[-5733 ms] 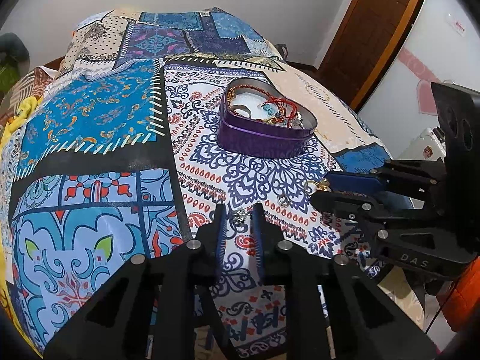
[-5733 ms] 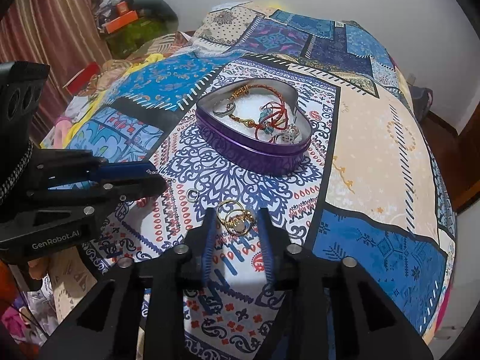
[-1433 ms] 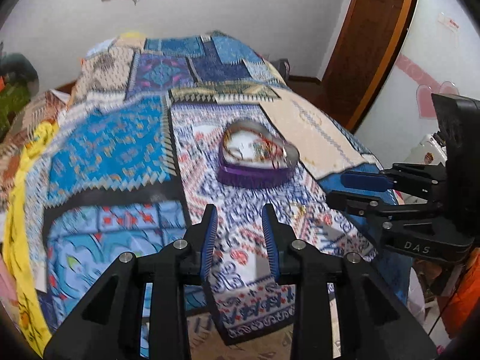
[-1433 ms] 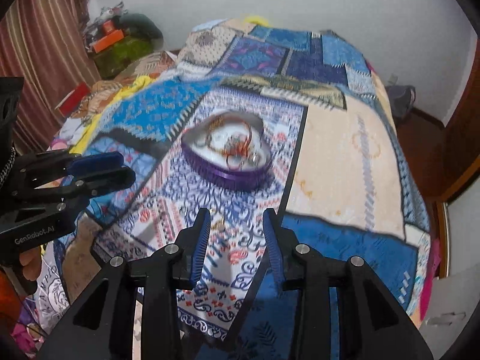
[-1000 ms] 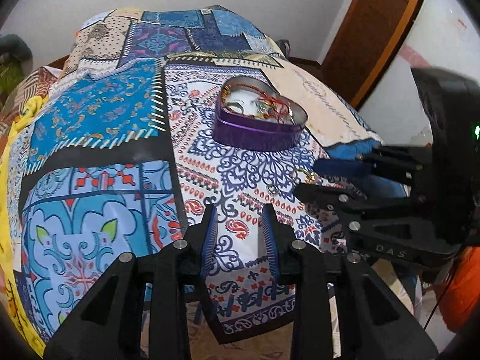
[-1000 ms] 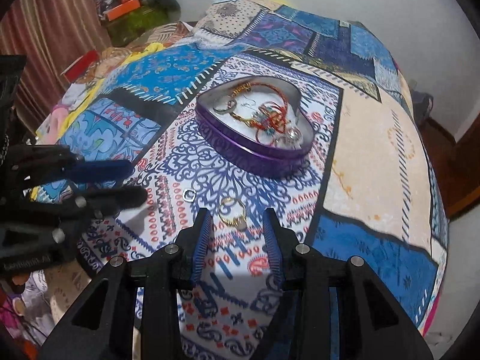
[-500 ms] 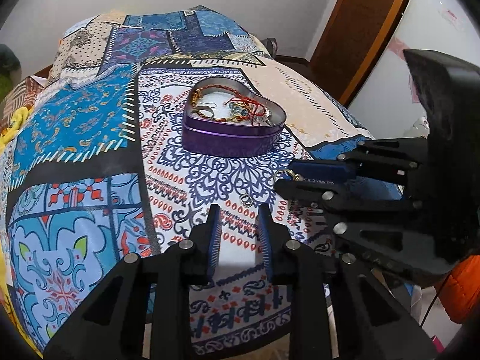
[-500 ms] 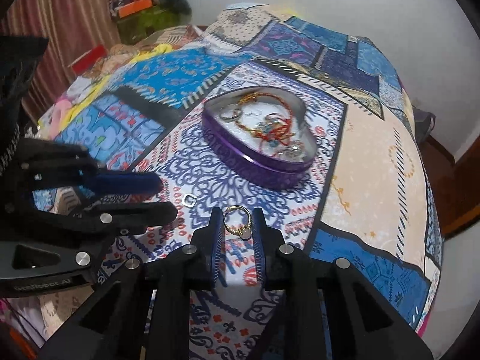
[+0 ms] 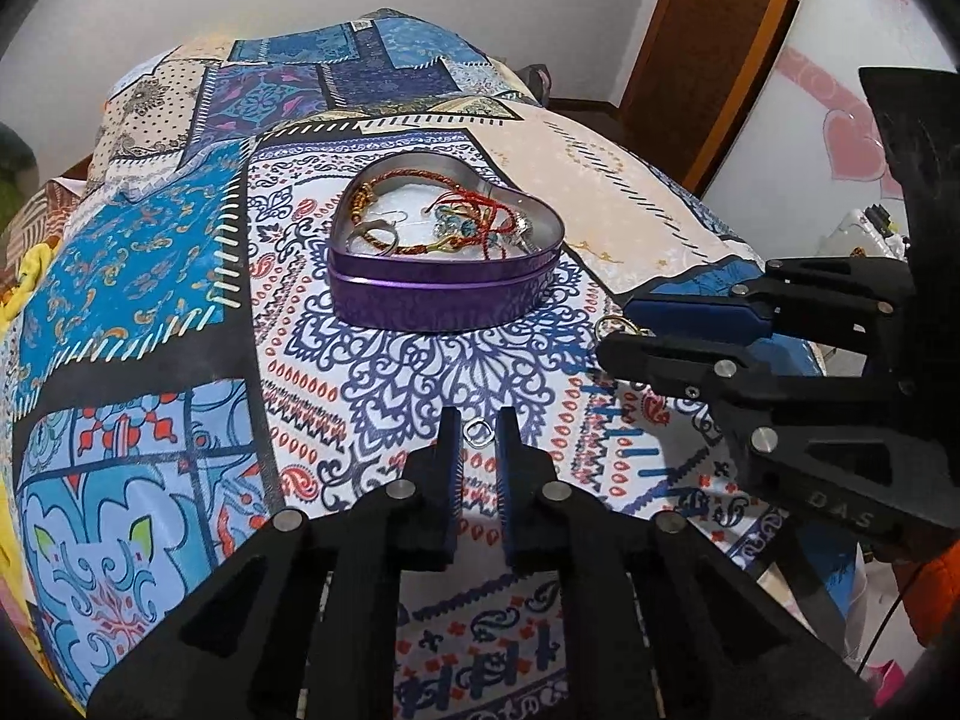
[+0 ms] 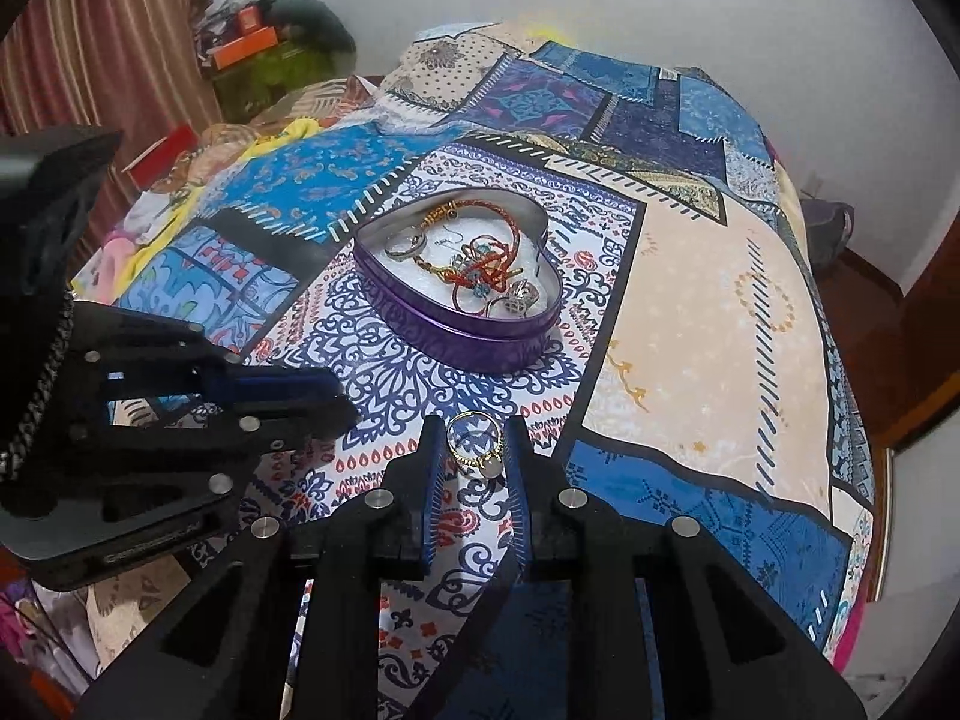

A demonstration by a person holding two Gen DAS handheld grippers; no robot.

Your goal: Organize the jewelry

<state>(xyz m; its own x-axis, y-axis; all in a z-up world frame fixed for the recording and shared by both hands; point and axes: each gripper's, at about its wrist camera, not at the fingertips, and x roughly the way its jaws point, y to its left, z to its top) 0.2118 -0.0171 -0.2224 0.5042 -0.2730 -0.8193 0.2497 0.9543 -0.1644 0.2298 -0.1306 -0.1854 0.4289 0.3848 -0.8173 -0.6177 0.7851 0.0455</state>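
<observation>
A purple heart-shaped tin [image 9: 444,294] [image 10: 462,330] sits on the patterned bedspread and holds bracelets, red cord and rings. My left gripper [image 9: 478,429] is narrowly open around a small silver ring [image 9: 478,432] lying on the cloth. My right gripper [image 10: 476,441] is narrowly open around a gold ring with a pale stone [image 10: 477,447]; I cannot tell if its pads touch the ring. The right gripper shows in the left wrist view [image 9: 624,336] with the gold ring [image 9: 618,324] at its tips.
The patchwork bedspread [image 9: 150,276] covers the bed. A wooden door [image 9: 708,48] stands at the right. Curtains and clutter [image 10: 240,42] lie off the bed's left side. The bed's edge [image 10: 840,600] drops away on the right.
Both grippers have moved forward and lower toward the cloth. Their jaws have narrowed, so each ring now lies between the fingertips.
</observation>
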